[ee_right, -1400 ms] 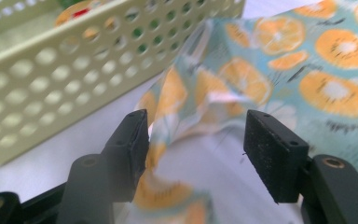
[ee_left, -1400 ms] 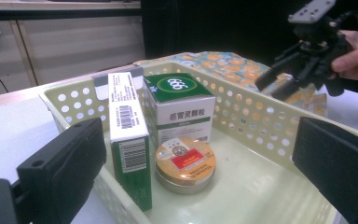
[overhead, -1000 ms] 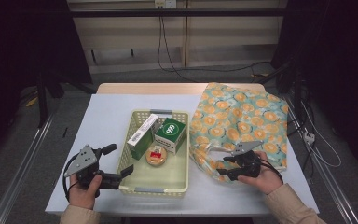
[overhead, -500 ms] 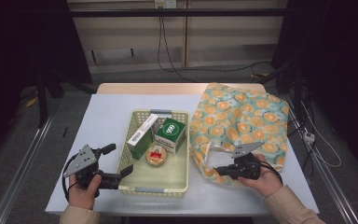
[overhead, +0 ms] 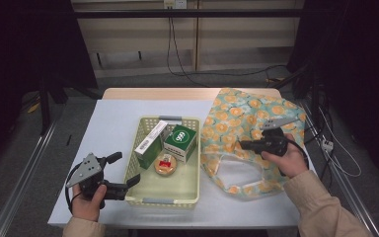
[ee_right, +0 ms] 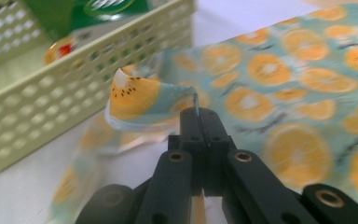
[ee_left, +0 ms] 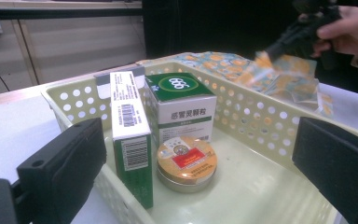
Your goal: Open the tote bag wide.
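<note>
My right gripper [overhead: 243,144] [ee_right: 199,113] is shut on the rim of an orange-slice print fabric bag [overhead: 242,116] [ee_right: 298,93] and holds that edge up off the table. The bag's mouth gapes below it. My left gripper [overhead: 124,169] [ee_left: 203,140] rests at the near left corner of a pale yellow basket [overhead: 163,200] [ee_left: 261,116], jaws open, one outside the wall and one inside. In the basket stand a tall green-white box [ee_left: 130,126], a green 999 box [ee_left: 179,105] and a round orange-lidded tin [ee_left: 186,161].
The white table [overhead: 113,123] has free room to the left of and behind the basket. Cables run over the floor behind the table, and metal rails flank it. The bag covers the table's right half.
The right hand has risen and moved away from the near edge, and it pulls the bag's rim up with it. The left hand has kept still.
</note>
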### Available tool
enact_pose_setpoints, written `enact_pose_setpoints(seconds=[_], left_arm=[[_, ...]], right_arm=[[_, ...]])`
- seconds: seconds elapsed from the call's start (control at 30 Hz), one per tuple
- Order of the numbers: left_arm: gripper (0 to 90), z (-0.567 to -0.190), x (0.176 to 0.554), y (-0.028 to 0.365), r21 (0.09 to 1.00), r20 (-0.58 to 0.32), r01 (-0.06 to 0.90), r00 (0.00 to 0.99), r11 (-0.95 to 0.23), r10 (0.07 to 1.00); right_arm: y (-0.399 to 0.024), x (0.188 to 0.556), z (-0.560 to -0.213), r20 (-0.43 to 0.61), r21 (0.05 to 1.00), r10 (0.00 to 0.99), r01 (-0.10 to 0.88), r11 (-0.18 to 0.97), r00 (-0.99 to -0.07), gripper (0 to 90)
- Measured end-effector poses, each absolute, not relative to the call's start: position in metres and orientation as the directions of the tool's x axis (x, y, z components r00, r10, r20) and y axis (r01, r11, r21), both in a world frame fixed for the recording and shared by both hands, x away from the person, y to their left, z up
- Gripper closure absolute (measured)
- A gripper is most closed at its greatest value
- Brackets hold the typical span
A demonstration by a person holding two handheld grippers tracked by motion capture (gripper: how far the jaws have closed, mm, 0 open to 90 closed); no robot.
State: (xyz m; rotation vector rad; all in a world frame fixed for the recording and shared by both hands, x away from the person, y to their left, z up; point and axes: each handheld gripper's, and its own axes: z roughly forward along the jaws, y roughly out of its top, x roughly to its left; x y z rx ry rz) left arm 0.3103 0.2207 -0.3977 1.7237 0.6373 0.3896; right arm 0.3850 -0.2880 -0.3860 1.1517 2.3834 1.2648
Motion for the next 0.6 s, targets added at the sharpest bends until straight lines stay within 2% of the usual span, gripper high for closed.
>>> enact_pose_setpoints(seconds=[0.17, 0.3, 0.6], left_arm=[[2.4, -0.398, 0.311, 0.221, 0.966, -0.078, 0.209, 0.795, -0.152, 0.602], [2.4, -0.399, 0.311, 0.221, 0.966, -0.087, 0.215, 0.795, -0.145, 0.601], [2.4, -0.401, 0.313, 0.221, 0.963, -0.088, 0.222, 0.792, -0.151, 0.604]], right_arm=[[-0.304, 0.416, -0.38, 0.169, 0.781, 0.772, 0.561, 0.275, -0.613, 90.0], [-0.314, 0.437, -0.379, 0.137, 0.778, 0.797, 0.561, 0.281, -0.588, 90.0], [-0.336, 0.477, -0.391, 0.155, 0.774, 0.844, 0.593, 0.22, -0.514, 90.0]])
